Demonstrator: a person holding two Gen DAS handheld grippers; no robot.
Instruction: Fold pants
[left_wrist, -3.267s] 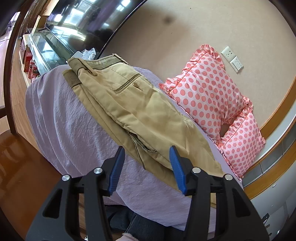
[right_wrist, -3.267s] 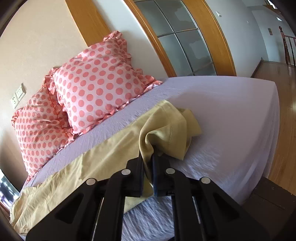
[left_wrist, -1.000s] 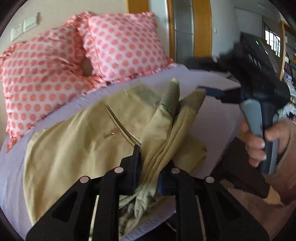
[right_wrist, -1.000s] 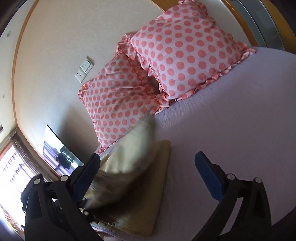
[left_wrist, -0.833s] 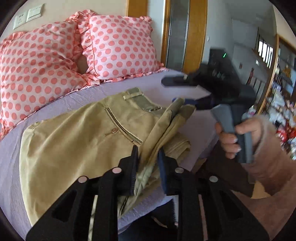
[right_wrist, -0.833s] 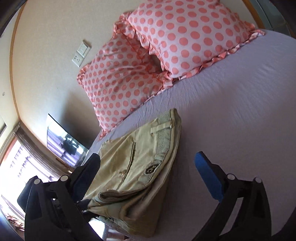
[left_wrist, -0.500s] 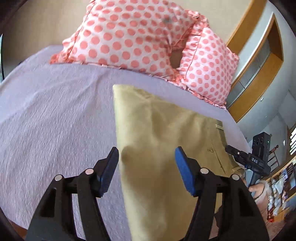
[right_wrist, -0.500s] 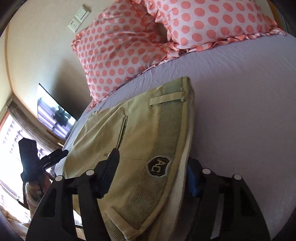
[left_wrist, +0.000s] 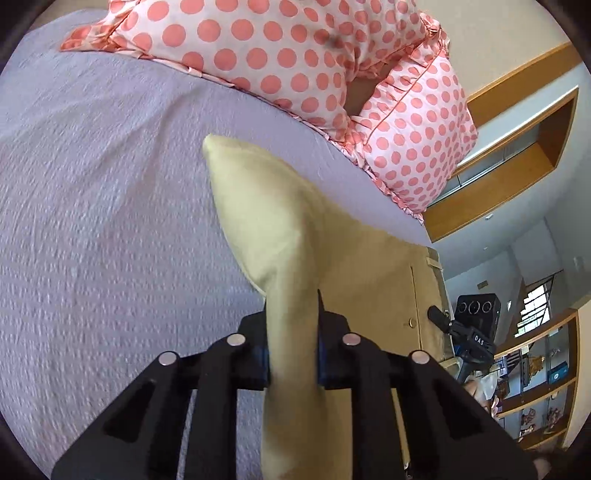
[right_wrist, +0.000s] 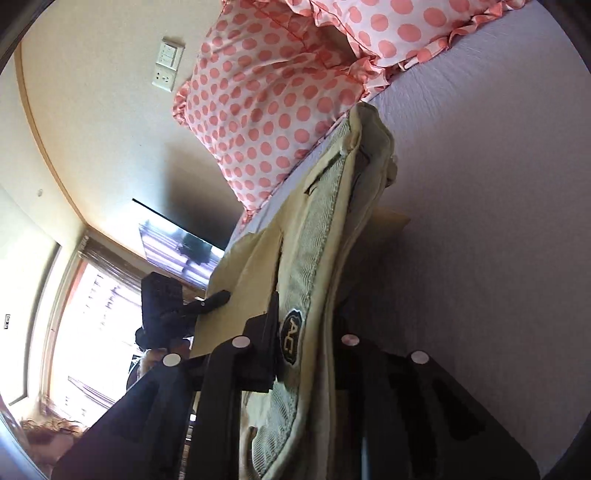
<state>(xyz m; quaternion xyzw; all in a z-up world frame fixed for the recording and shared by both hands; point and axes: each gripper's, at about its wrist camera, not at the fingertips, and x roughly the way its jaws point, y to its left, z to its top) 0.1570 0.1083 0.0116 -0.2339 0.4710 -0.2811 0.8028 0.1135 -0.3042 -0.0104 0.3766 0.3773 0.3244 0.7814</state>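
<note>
Left gripper (left_wrist: 291, 354): jaws drawn in narrow, pinching a fold of the khaki pants (left_wrist: 280, 229); blue pads pressed against the cloth on both sides, fabric bunched up into a ridge between them and running back under the camera. Beyond the grip, a pointed corner of the folded cloth lying flat on the lilac bedsheet (left_wrist: 92, 192).

Right gripper (right_wrist: 306, 343): jaws closed down on the waistband (right_wrist: 321, 236) end of the same pants, ribbed grey-green inner band and an oval "AC" label (right_wrist: 291, 338) caught just beside the left finger. Several layers stacked in the grip, edges lifted off the sheet, the far end of the waistband reaching toward the pillows. Right finger mostly hidden behind the cloth.

Pants spread across the near part of the bed, between the two grippers, back pocket button visible in the left view. Opposite gripper seen small at the far edge of the cloth in each view.

Two pink polka-dot pillows (left_wrist: 295, 48) with ruffled edges leaning at the head of the bed, just beyond the pants. Beige wall with a switch and socket plate (right_wrist: 168, 64), a dark wall-mounted screen (right_wrist: 177, 254), a bright window (right_wrist: 96, 332) at left. Wooden trim and shelves (left_wrist: 532, 402) with small items at right.
</note>
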